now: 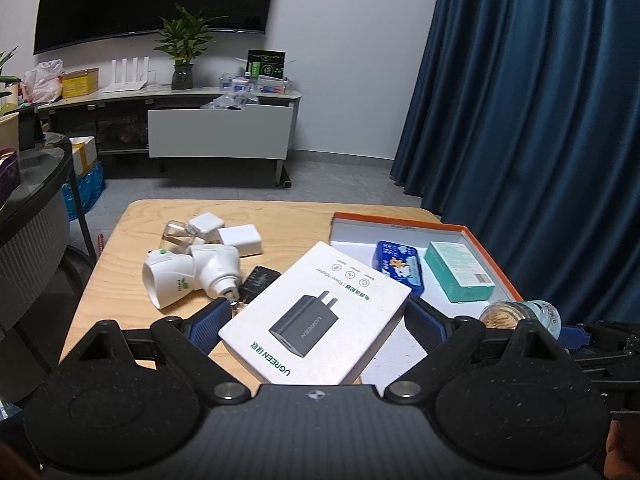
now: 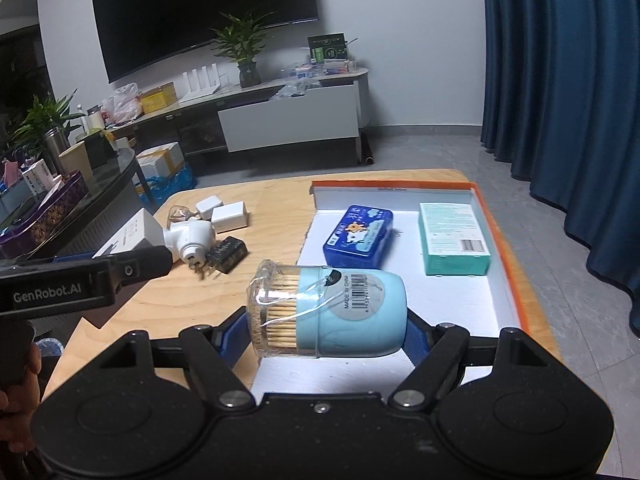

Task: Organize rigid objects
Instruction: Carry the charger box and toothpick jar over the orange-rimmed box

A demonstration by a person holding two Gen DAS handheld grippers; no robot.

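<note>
On the counter [image 2: 280, 208], a tray [image 2: 516, 264] sits at right holding a tin [image 2: 358, 236] left of a carton [image 2: 454, 240]; plug adapters [image 2: 192, 240] cluster at left, a television [image 2: 192, 12] on the wall behind.

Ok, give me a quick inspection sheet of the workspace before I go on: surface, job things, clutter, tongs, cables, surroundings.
Surface: wooden table, orange-rimmed tray on its right side.
Job's things: blue tin and teal box lie in the tray, apart.
Clutter: white plug adapters, two small white chargers, black block heaped on the table's left.
Tongs: left tongs hold the white charger box; right tongs hold the toothpick jar on its side.
Cables: nothing seen.
Surroundings: TV, low cabinet, blue curtain.
</note>
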